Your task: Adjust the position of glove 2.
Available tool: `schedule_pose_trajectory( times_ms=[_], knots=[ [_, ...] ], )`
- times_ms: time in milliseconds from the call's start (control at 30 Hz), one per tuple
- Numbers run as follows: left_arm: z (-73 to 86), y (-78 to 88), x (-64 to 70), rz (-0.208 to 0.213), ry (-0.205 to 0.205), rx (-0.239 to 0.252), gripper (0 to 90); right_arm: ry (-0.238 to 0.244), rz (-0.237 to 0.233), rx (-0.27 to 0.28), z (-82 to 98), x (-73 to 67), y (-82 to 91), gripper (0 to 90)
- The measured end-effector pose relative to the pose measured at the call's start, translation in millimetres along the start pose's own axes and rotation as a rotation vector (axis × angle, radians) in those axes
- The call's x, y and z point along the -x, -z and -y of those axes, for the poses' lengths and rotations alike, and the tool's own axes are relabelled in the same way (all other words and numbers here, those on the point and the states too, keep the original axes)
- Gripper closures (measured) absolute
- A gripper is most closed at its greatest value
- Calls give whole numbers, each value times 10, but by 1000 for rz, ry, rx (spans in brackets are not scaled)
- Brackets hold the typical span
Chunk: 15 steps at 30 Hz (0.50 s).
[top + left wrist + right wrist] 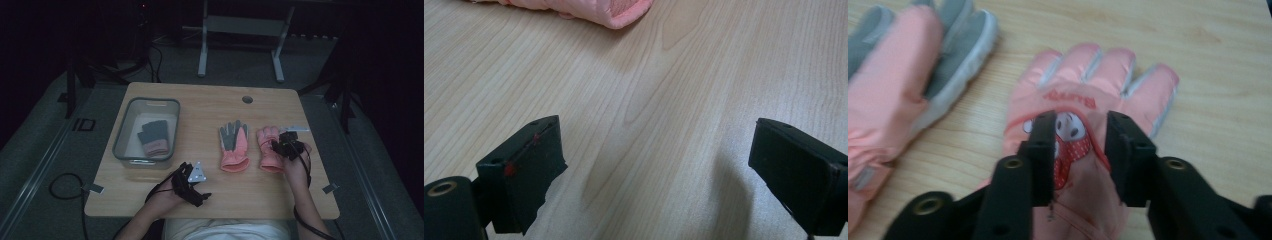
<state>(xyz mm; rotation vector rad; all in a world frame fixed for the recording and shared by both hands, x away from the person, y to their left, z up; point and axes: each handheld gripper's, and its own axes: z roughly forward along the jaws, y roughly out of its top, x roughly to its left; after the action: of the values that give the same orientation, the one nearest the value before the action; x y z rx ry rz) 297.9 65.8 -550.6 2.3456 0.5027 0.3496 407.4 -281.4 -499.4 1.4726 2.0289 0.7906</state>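
Right gripper view puts us right over the pink glove point(1083, 125), lying back-up on the wooden table point(1218, 60), four fingers spread away from the camera. There's a small cartoon patch with a red spotted part on the back, and red lettering above it too blurred to read. The glove's cuff end is cut off by the bottom edge and hidden behind the tongs. The right gripper point(1080, 150) has its jaws partly apart, one either side of that patch, low over the glove; whether the pads touch the fabric I can't tell, and no fold is pinched between them.

Just beside this glove, toward the table's middle, lies the second glove point(234, 146), grey palm up with a pink cuff. Farther that way stands the grey bin point(122, 131), holding a dark glove point(154, 137) with a pink cuff.

Well away from the pink glove, at the near table edge, the left gripper point(192, 184) rests in the left hand point(162, 197). Left gripper view shows its jaws wide apart over bare wood, gripping nothing, with a pink cuff point(619, 12) cut off at the top edge.
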Motion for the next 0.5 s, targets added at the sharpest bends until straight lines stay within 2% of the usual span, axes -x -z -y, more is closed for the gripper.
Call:
schedule_pose_trajectory(
  times_ms=[67,133,200,267,367,433,500],
  knots=[
    [-4,3,1,-2,-1,-1,70,39,-1,20,-32,17,30,587],
    [-4,7,-2,-1,-1,3,70,98,-17,37,-60,42,40,573],
    [-3,3,-2,-3,-3,-3,70,134,3,24,-84,69,32,581],
    [-4,2,-1,-3,-2,-3,71,128,-27,30,-94,115,32,580],
    [-3,2,-3,-3,-1,-2,71,118,-44,22,-76,157,21,576],
    [-2,1,-5,-1,0,-2,70,119,-45,19,-60,159,11,573],
    [-2,-6,-4,-2,2,-2,71,141,-43,-1,-1,137,-50,575]
  ],
)
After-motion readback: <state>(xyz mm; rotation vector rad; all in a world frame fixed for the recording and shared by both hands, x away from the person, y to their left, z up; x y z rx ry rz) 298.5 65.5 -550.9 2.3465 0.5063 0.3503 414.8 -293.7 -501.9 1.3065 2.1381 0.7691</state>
